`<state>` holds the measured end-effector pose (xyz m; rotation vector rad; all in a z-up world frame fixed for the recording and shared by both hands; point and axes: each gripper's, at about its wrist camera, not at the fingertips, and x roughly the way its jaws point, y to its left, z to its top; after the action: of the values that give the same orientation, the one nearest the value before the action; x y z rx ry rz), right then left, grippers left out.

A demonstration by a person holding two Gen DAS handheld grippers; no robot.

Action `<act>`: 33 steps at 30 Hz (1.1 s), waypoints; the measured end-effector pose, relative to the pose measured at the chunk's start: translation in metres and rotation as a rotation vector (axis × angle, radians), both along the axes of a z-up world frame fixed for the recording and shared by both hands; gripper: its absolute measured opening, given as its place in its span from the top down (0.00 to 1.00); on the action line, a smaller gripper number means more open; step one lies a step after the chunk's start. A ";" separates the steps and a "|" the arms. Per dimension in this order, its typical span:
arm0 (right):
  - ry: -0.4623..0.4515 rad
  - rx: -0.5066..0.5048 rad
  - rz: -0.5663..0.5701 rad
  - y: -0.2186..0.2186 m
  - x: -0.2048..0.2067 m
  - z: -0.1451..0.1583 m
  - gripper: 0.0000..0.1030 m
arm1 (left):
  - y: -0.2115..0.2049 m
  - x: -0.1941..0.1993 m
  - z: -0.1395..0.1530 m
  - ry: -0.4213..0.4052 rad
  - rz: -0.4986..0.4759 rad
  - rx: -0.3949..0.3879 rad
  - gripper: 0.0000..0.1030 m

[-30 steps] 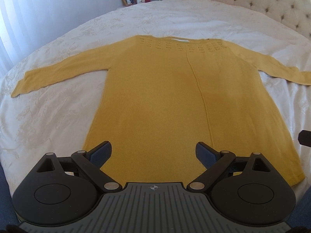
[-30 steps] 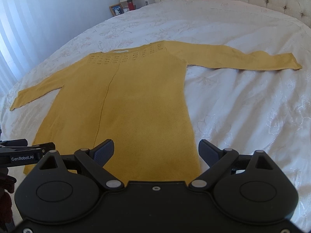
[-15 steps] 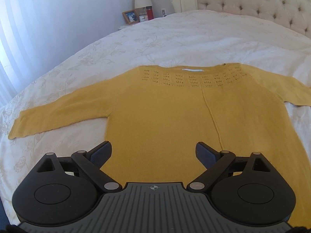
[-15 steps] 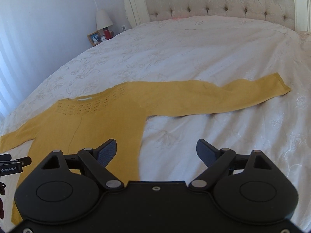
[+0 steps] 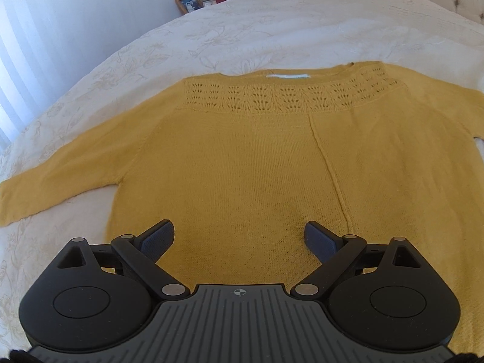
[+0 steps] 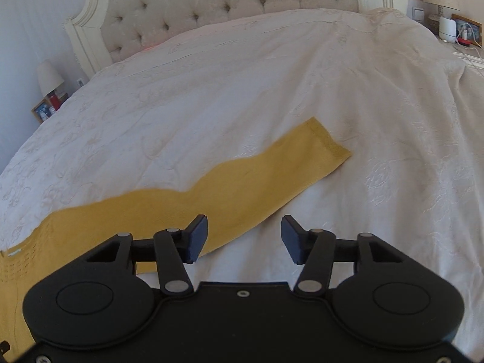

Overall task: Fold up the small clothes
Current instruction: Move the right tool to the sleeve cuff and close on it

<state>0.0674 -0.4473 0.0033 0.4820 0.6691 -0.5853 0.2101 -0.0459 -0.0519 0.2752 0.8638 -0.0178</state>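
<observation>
The yellow sweater (image 5: 242,163) lies spread flat on the bed (image 6: 272,75), front up, with its openwork neckline (image 5: 287,96) toward the headboard (image 6: 230,0) and both sleeves stretched out to the sides — no fold has been made in it yet as far as either view shows. The body is smooth, with one raised line running down its middle, and the right sleeve (image 6: 242,178) lies at full length on the white cover, its cuff (image 6: 329,142) flat and unturned.

The left gripper (image 5: 239,239) hovers over the lower body of the sweater with its jaws spread wide and nothing between them. The right gripper (image 6: 244,239) is out over the right sleeve — jaws moderately apart, also holding nothing, with one pad over the sleeve's edge and the other over bare bedcover.

So the task looks to be at its very start: the garment is laid out, and every fold remains, probably beginning with bringing that right sleeve in across the body
</observation>
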 end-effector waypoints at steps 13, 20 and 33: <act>-0.012 0.063 -0.160 -0.094 0.020 -0.028 0.44 | 0.015 -0.016 -0.033 -0.138 0.019 -0.093 0.00; -0.049 0.176 -0.213 -0.113 0.023 -0.049 0.43 | 0.011 -0.015 -0.037 -0.164 0.019 -0.086 0.00; -0.109 0.151 -0.149 -0.087 0.021 -0.007 0.88 | 0.014 -0.013 -0.037 -0.141 0.018 -0.085 0.00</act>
<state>0.0888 -0.5345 -0.0037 0.7041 0.5793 -0.6464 0.1968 -0.0320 -0.0886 0.1870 0.7230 -0.0181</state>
